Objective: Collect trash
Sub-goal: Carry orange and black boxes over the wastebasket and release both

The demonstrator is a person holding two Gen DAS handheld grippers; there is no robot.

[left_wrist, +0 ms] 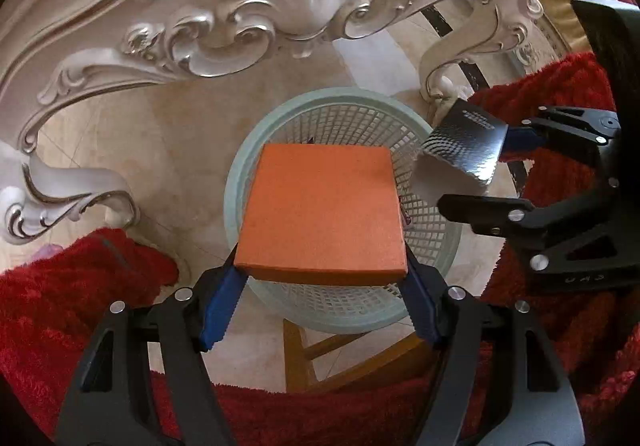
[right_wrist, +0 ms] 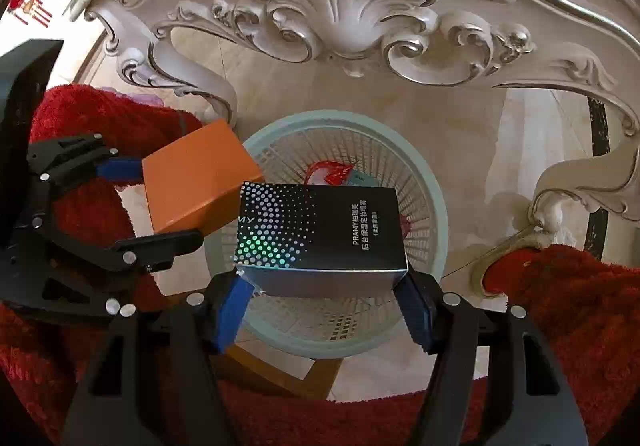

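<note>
My left gripper is shut on an orange box and holds it right above a pale green mesh waste basket. My right gripper is shut on a black box with a holographic dot pattern, also held over the basket. The orange box and left gripper show at the left of the right wrist view. The black box and right gripper show at the right of the left wrist view. A red wrapper lies in the basket.
An ornate white carved table frame with curved legs arches over the basket. A red shaggy rug surrounds the beige tiled floor. A wooden stool frame sits just below the basket.
</note>
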